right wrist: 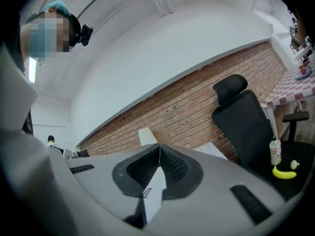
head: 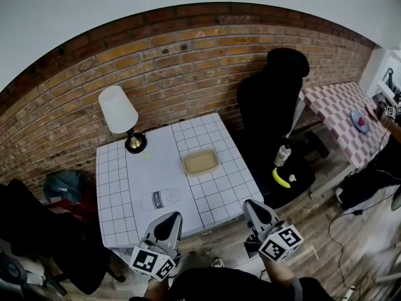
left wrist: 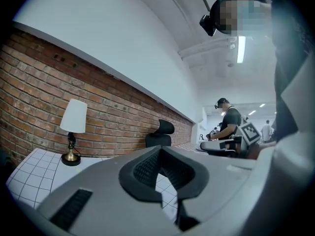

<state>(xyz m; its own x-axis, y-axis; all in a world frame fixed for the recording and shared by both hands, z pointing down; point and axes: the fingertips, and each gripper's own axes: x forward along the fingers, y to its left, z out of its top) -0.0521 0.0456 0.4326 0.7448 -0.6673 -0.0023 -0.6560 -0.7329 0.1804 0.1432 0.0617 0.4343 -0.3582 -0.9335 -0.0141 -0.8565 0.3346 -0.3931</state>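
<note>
Beige and shallow, the tray [head: 200, 162] sits on the far right part of the table [head: 113, 212]. From this height I see only its own pale floor inside, though the view is too small to be sure.

My left gripper [head: 168, 221] hangs over the table's near edge. Its fingers are pressed together at the tips with nothing between them, as the left gripper view shows [left wrist: 160, 149]. The nearest thing is the bottle outline [head: 161, 199] printed flat on the cloth just ahead.

My right gripper [head: 252, 204] hovers at the near right corner, well apart from the tray. Its fingers are likewise closed on each other and empty [right wrist: 158, 146].

The table wears a white cloth with a grey grid. At its far left stands a lamp [head: 119, 111] with a white shade and a dark round base, and a small green spot [head: 148, 155] lies beside that base.

To the right is a black office chair [head: 276, 99]. On its seat stand a small bottle [head: 282, 156] and, just beside it, a banana [head: 281, 179].

Behind everything runs a red brick wall [head: 188, 49]. A second table with a red-and-white checked cloth [head: 341, 111] stands further right and bears a blue plate [head: 354, 115] with something red [head: 363, 123] on it. The floor [head: 351, 231] is wood plank.
</note>
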